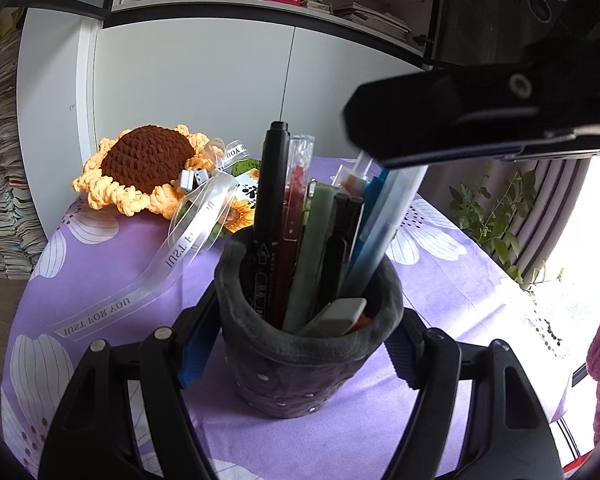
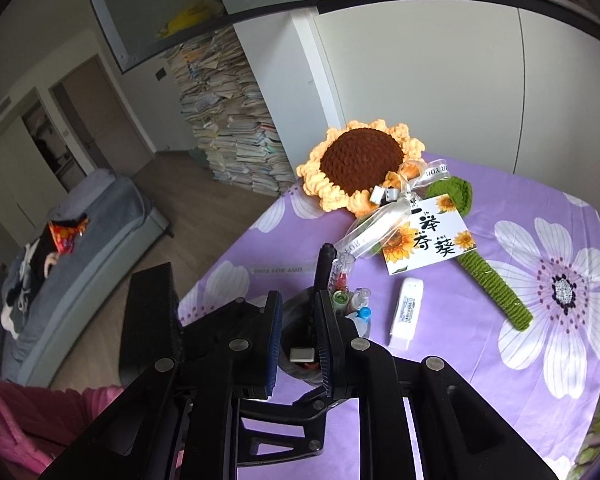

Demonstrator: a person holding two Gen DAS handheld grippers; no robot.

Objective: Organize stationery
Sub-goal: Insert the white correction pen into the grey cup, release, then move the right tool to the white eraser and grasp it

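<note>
The left gripper [image 1: 296, 344] clamps the grey fabric pen holder [image 1: 312, 364] steady while the right gripper [image 2: 298, 356], jaws narrowed above its mouth, appears to be dropping an eraser [image 2: 302, 355] in; next, I'd guess, the white correction-tape dispenser [image 2: 406, 312] just right of it.

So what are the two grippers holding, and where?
The left gripper squeezes the gray pen cup by its sides. The right gripper hangs over the cup; whether it holds anything cannot be told.
</note>
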